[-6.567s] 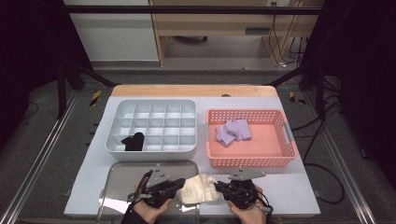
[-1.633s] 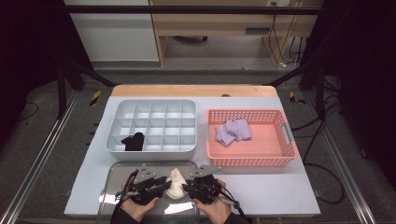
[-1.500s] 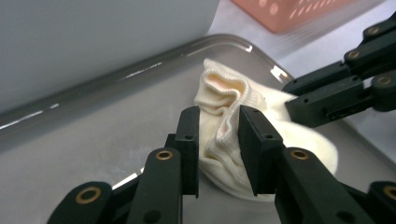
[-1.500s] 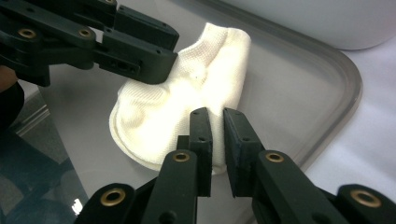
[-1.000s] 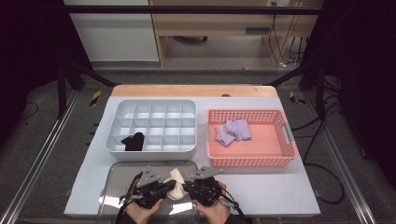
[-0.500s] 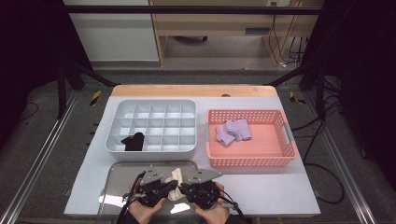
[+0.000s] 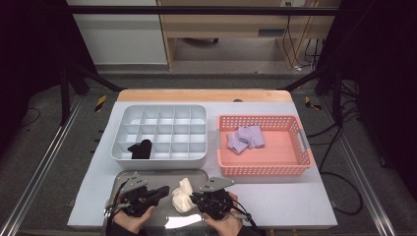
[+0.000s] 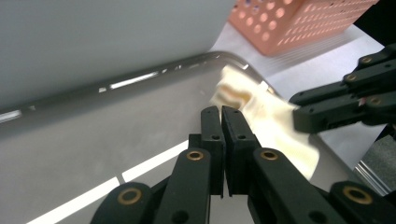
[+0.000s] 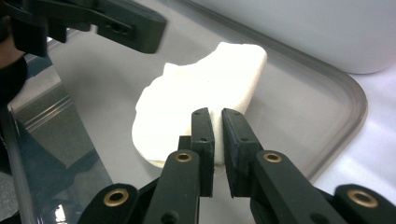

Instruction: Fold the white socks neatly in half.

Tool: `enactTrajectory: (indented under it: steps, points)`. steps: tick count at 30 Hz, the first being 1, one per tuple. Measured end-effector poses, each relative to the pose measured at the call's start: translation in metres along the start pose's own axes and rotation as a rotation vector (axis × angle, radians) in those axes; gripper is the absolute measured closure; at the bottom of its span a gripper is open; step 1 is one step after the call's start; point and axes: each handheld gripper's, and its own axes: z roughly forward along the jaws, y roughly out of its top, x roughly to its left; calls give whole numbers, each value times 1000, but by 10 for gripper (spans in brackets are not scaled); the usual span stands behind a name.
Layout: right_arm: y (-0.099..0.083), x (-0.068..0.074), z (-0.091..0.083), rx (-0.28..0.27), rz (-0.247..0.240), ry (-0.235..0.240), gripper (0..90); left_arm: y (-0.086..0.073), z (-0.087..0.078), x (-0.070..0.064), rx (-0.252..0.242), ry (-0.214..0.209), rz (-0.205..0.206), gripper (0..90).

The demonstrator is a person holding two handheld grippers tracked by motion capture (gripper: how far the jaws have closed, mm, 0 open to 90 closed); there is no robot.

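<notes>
Small cream folded cloth (image 7: 181, 197) lies on the shiny metal tray (image 7: 152, 178) at near edge of the white worktop (image 7: 290, 201), between both grippers. Right gripper (image 9: 217, 122): jaws nearly closed, pinching the cloth's near edge. Left gripper (image 8: 221, 122): jaws closed w/ nothing between them, tips just beside the cloth, over the tray. Far side: grey plastic compartment box (image 7: 162, 129) w/ a black item (image 7: 140, 148) in a near-left cell; right of it, pink plastic basket (image 7: 290, 160) w/ lilac cloths (image 7: 245, 137).
</notes>
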Motion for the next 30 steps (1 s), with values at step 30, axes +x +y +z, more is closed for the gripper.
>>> enactTrajectory:
  steps: [30]
  points:
    - [4,-1,3,42,18,14,751,-6,33,-33,70,-7,128,891]
